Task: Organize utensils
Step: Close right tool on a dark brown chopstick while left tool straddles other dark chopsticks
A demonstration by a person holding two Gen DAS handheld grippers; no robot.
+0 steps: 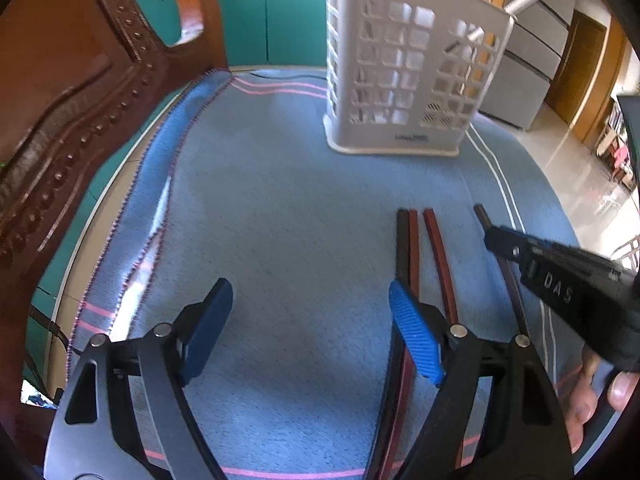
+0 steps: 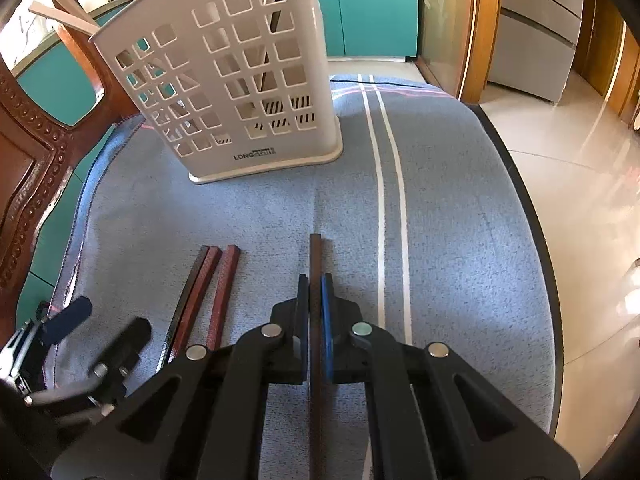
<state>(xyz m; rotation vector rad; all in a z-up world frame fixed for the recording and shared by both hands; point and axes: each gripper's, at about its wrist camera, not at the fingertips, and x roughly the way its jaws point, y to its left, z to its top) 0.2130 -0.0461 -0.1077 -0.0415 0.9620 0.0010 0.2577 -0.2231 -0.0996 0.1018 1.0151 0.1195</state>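
A white slotted utensil holder stands upright at the far side of a blue cloth; it also shows in the right wrist view, with a pale stick poking out of its top. Three dark red-brown chopsticks lie side by side on the cloth. My right gripper is shut on a fourth dark chopstick, low over the cloth. My left gripper is open and empty, its right finger over the lying chopsticks. The right gripper shows in the left wrist view.
The blue cloth with white stripes covers a rounded table. A carved wooden chair back stands at the left edge. Teal cabinets are behind, and tiled floor lies to the right.
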